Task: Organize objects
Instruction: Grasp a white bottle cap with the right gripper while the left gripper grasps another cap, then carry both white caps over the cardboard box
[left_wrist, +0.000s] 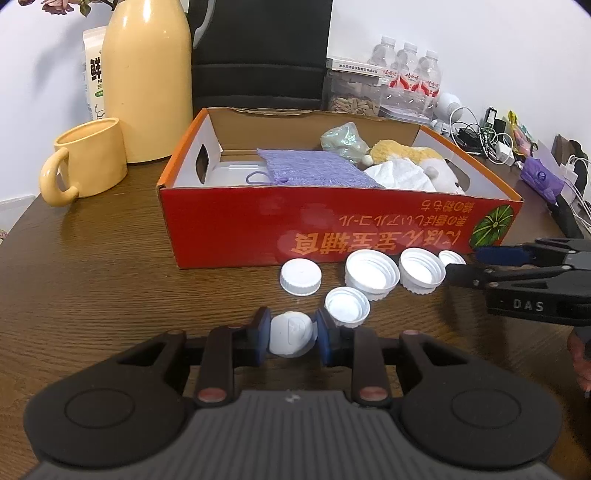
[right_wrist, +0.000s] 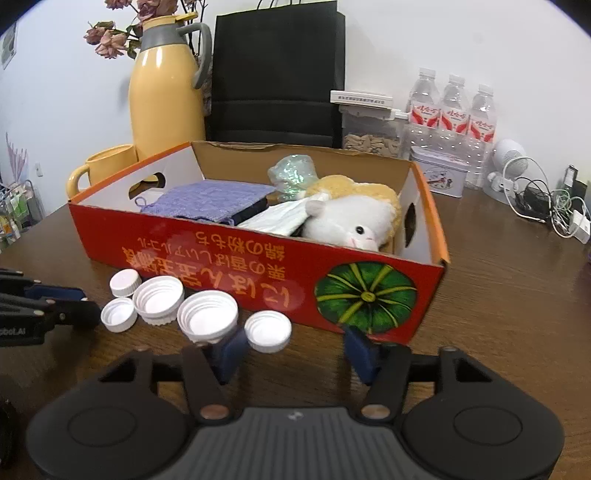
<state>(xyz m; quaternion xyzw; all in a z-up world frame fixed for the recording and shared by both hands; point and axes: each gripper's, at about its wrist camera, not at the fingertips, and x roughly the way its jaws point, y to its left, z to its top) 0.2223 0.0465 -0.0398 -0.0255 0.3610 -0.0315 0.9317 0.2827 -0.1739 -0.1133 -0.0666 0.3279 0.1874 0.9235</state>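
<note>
Several white bottle caps lie on the brown table in front of a red cardboard box (left_wrist: 229, 221). My left gripper (left_wrist: 291, 336) is shut on one white cap (left_wrist: 290, 332), its blue pads pressing both sides. Another cap (left_wrist: 347, 306) touches the right pad's far side. My right gripper (right_wrist: 295, 354) stands open low over the table by the box's front wall (right_wrist: 258, 284). A small cap (right_wrist: 267, 330) lies just beyond its left pad, and no pad presses on it. In the left wrist view, the right gripper's fingers (left_wrist: 495, 275) reach in from the right edge.
The box holds a purple knitted cloth (left_wrist: 314, 166), a plush toy (right_wrist: 351, 218) and a white cloth. A yellow mug (left_wrist: 88, 162) and thermos (left_wrist: 147, 81) stand at the back left. Water bottles (right_wrist: 454, 110), a tin and tangled cables (right_wrist: 546, 206) sit at the back right.
</note>
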